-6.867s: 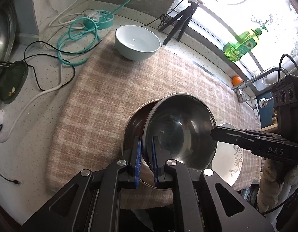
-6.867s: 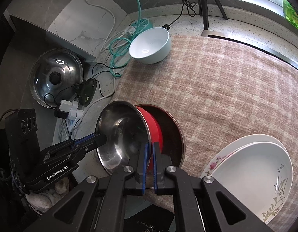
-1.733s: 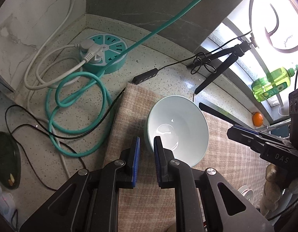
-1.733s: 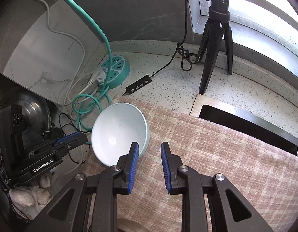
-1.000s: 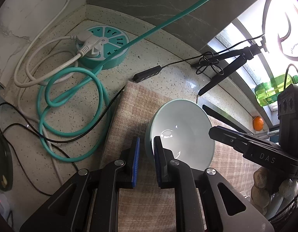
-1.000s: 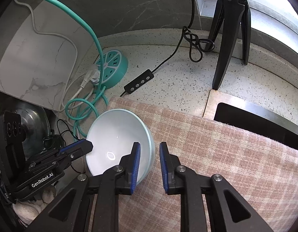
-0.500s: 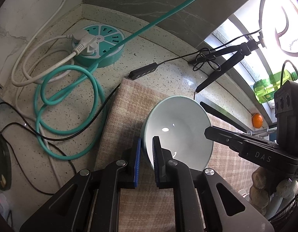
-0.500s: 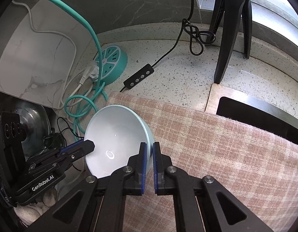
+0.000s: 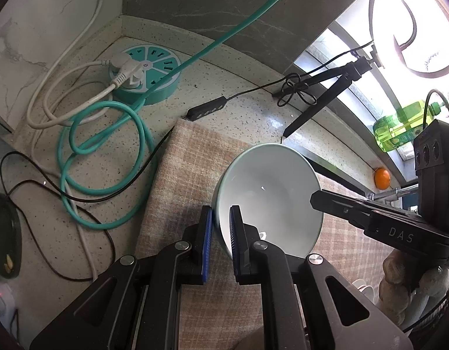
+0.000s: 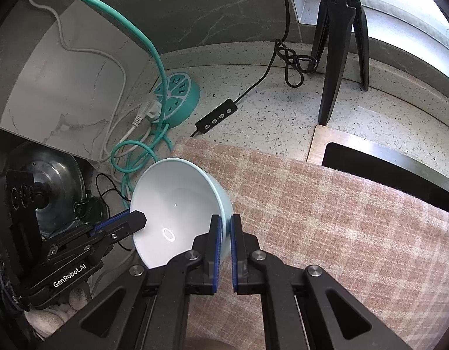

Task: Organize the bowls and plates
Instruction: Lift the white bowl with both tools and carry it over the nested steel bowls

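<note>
The checked cloth [image 10: 326,218] is the biggest thing here and serves as my marker. One pale blue bowl [image 9: 268,192] sits at its far left corner and looks tipped, perhaps lifting off the cloth, though I cannot tell if its foot is clear. Both tools have it. The left gripper [image 9: 218,242] is clamped on the rim at one side, the wall of the bowl pinched between its blue pads. The right gripper [image 10: 226,250] is clamped on the opposite rim, its jaws having just closed there.

As for progress, I judge this bowl is only now picked up and not yet put anywhere. No plates or other bowls show in either view, so how much is already sorted I cannot say.

Counting what lies off the cloth's far edge: one black tripod [image 10: 339,43], one round teal power strip [image 9: 145,75] with one coiled teal cable [image 9: 107,163], one white cord plugged in, one black inline switch [image 10: 215,119], one green bottle [image 9: 399,128] by the window, one small orange thing [image 9: 382,178].
</note>
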A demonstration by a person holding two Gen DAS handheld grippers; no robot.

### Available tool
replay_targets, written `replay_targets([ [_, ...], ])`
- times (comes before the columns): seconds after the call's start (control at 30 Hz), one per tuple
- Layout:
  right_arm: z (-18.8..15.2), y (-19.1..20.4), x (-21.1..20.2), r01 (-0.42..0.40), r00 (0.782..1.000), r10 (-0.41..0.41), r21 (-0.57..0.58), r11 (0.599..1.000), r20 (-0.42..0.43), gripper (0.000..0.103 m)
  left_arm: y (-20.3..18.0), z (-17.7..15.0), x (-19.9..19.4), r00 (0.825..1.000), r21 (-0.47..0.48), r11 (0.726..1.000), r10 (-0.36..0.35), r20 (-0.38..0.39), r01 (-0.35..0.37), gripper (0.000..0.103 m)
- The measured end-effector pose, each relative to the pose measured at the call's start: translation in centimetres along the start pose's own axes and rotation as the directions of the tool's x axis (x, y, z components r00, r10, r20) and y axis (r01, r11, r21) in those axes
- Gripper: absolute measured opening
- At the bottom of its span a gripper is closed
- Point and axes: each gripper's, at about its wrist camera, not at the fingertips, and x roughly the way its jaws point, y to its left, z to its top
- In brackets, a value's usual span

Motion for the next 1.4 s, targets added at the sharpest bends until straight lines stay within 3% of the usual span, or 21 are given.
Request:
replay_targets([
  [0.9, -5.2, 1.0, -6.5, -0.033, 0.998, 0.035, -0.024, 0.999, 0.049, 0.006, -3.8, -4.2, -5.5, 0.998, 0.044, 0.999, 0.0, 0.065, -0.003, 0.01],
  [1.4, -9.6, 0.8, -8.6, -0.042, 0.998, 0.044, -0.038, 0.998, 0.039, 0.006, -5.7, -8.8, -7.4, 0.998, 0.041, 0.999, -0.003, 0.069, 0.0, 0.01],
])
